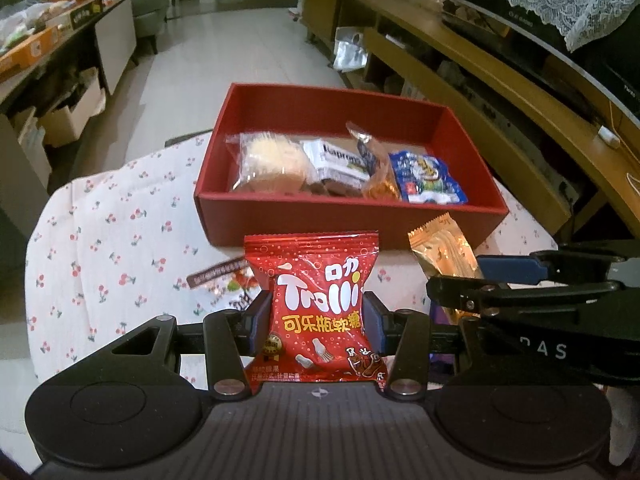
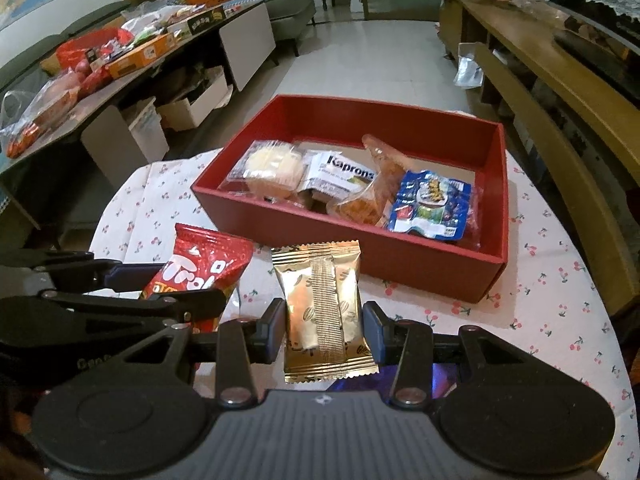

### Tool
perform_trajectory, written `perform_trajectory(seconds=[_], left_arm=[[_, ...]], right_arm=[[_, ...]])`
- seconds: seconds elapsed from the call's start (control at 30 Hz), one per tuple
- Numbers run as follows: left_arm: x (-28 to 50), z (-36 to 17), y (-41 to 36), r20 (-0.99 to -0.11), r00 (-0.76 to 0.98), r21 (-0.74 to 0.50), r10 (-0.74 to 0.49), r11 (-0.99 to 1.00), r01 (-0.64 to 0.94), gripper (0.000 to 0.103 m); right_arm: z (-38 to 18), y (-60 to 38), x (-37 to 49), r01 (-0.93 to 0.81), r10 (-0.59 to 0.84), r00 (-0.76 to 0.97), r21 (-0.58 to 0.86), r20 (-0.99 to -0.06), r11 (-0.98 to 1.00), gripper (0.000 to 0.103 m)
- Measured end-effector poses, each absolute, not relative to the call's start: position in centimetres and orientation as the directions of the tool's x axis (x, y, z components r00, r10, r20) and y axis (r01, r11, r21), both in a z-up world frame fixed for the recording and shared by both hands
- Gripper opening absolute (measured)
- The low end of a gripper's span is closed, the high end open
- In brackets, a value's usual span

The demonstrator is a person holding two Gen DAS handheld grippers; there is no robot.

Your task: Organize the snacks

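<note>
The left gripper (image 1: 316,312) has its jaws clamped on the sides of a red gummy bag (image 1: 316,308), held upright above the counter (image 1: 100,240). The right gripper (image 2: 325,324) grips a gold packet (image 2: 324,312) the same way. Both hang just before the red box (image 2: 360,256), which holds four snacks.

Glossy red foil packet (image 1: 316,304); shiny gold foil packet (image 2: 324,312) with a ribbed seam. Matt red cardboard box (image 1: 348,216). Soft cotton-like cherry-print cloth (image 1: 112,248). Matt black plastic gripper bodies. Far right, smooth varnished wood shelving (image 1: 480,92).
</note>
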State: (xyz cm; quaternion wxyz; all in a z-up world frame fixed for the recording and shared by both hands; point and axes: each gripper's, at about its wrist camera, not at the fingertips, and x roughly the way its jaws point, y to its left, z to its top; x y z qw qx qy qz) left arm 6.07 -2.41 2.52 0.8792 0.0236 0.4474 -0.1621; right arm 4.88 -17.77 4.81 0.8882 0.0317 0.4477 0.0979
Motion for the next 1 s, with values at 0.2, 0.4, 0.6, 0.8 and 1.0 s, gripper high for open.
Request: perform_trajectory(seconds=[0.2, 0.4, 0.6, 0.8, 1.0], left_arm=[[7.2, 3.7, -3.0, -0.769, 0.583, -0.093, -0.262, 0.948, 0.304, 0.055], [8.4, 4.6, -3.6, -0.748, 0.610, -0.089, -0.263, 0.950, 0.301, 0.055], [9.6, 5.3, -4.4, -0.729, 0.631, -0.082, -0.265, 0.949, 0.303, 0.054], [10.9, 5.9, -5.1, -0.711, 0.655, -0.067, -0.258, 0.951, 0.303, 0.053], [13.0, 6.2, -5.8, -0.701, 0.668, -0.059, -0.249, 0.954, 0.293, 0.053]], right_arm=[[5.7, -18.3, 5.7, -0.122, 0.196, 0.606, 0.154, -0.771, 0.981, 0.048], [6.6, -19.0, 6.9, -0.089, 0.187, 0.634, 0.170, -0.750, 0.981, 0.049], [7.2, -19.8, 8.0, -0.051, 0.180, 0.656, 0.195, -0.733, 0.980, 0.049], [7.7, -20.5, 9.6, -0.023, 0.165, 0.678, 0.204, -0.716, 0.979, 0.049], [7.9, -21.0, 11.9, -0.002, 0.149, 0.692, 0.205, -0.706, 0.979, 0.049]])
